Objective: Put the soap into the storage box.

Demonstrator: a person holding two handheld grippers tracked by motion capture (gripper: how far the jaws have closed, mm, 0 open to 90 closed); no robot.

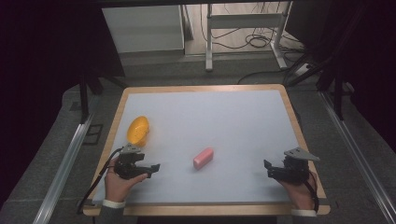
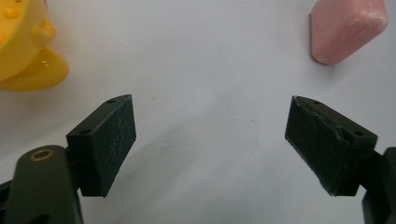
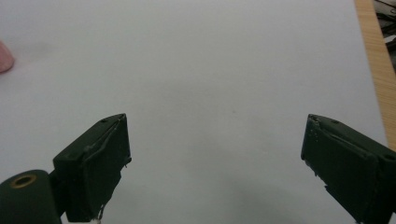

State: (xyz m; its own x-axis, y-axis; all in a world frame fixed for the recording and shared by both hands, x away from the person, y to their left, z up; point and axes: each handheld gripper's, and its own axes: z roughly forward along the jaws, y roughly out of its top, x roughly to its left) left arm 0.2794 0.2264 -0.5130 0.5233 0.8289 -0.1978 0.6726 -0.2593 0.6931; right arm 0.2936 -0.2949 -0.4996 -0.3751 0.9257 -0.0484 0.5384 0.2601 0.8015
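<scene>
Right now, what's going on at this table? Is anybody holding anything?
A person holds a gripper in each hand near the front edge of the white table. The left gripper and the right gripper are both open and hold nothing. A pink block lies between them, apart from both. A yellow bowl-like object sits just beyond the left gripper, untouched.

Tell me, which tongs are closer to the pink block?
Left. The left tongs sit just left of the pink block, open. The right tongs are farther off on its other side, near the table's right edge.
</scene>
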